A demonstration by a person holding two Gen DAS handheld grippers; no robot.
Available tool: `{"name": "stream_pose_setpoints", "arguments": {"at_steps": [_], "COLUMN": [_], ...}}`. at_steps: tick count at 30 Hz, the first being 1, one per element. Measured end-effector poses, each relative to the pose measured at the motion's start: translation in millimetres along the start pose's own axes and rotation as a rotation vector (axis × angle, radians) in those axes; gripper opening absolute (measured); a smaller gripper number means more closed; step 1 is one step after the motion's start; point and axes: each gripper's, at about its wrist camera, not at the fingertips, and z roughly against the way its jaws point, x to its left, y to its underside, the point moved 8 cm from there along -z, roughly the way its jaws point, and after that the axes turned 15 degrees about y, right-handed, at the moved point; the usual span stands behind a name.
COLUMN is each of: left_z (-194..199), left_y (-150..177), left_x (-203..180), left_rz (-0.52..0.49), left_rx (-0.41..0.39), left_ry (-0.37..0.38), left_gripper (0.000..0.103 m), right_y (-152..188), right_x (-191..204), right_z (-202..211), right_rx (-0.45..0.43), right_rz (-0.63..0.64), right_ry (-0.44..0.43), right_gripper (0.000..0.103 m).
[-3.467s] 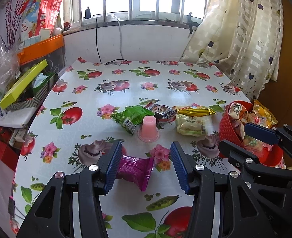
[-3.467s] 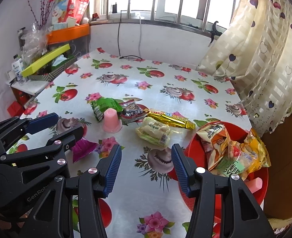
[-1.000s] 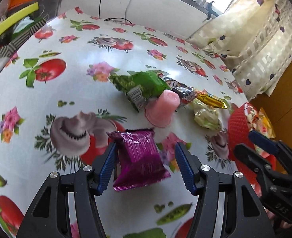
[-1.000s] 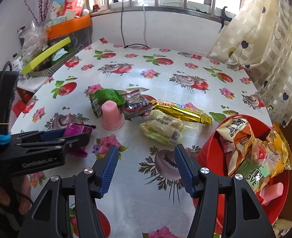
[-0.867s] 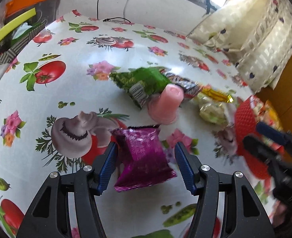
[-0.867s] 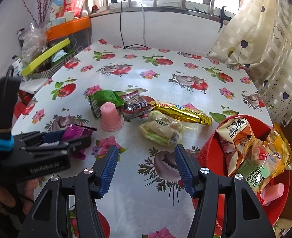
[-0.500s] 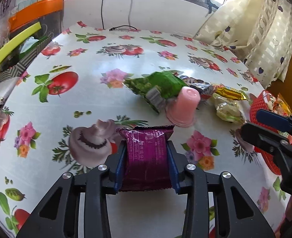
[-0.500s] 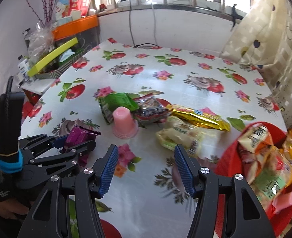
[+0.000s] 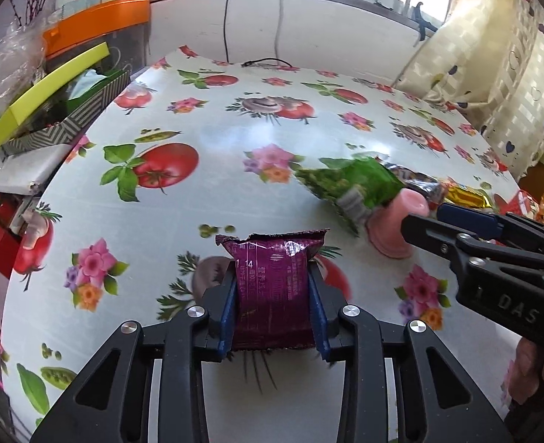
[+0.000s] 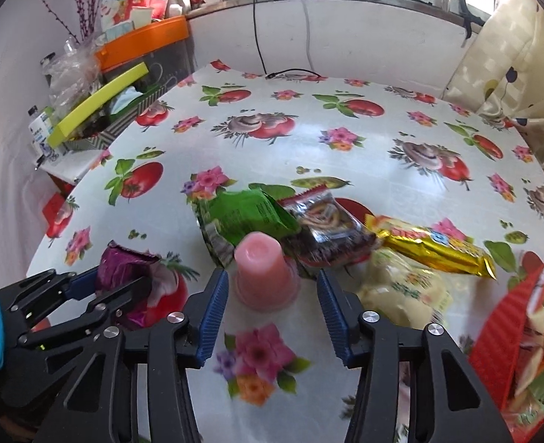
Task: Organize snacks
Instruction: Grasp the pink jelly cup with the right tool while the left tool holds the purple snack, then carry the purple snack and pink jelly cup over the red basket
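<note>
My left gripper is shut on a purple snack packet, held just above the flowered tablecloth; the packet also shows in the right wrist view. My right gripper is open, its fingers either side of an upturned pink jelly cup, not touching it. Behind the cup lie a green packet, a dark clear-wrapped packet, a gold bar and a pale yellow packet. A red basket with snacks sits at right.
A shelf with a striped box and yellow-green lid and an orange bin stands off the table's left edge. A curtain hangs at back right. A black cable lies at the table's far edge.
My left gripper has closed on the purple packet and lifted it slightly. My right gripper has moved left and forward from near the basket to straddle the pink cup.
</note>
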Motion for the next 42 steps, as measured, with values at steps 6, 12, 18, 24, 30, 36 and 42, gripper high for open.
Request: {"name": "stream_pose_setpoints", "arguments": {"at_steps": [6,12,18,24,30,36,42], "left_z": [-1.2,-2.6,-2.5,1.2,11.6,23.2,34.9], "left_y": [-4.4,-7.1,-7.0,-3.9,-5.1,-11.5,-16.7], "left_x": [7.1,8.7,9.0,6.0,-4.0,-16.0,-35.1], "left_rz": [0.007,0.006,0.005,0.004,-0.011,-0.035,-0.069], "left_rx": [-0.011,-0.013,-0.012,-0.008,-0.025,-0.049,-0.072], "left_ry": [-0.009,-0.007,-0.008,-0.011,-0.012,-0.015,-0.007], "left_gripper": [0.035,0.035,0.035,0.035,0.035,0.035,0.035], "right_y": [-3.7,-5.9,-2.1,2.0,4.8,4.5,3.7], "right_x": [9.6,9.9,11.2,12.3,12.0,6.8,-1.2], "right_z": [-16.8,-19.6,-13.7,-0.8,17.9,41.1,63.7], "right_rx": [0.023,0.008,-0.002,-0.020,-0.045,-0.083,-0.121], "right_rz": [-0.011,-0.016,-0.004,0.001,0.005,0.003,-0.001], "right_ry": [0.003,0.024,0.007,-0.013,-0.021,-0.015,-0.005], "right_gripper": [0.034,0.027,0.026,0.026,0.026,0.026,0.026]}}
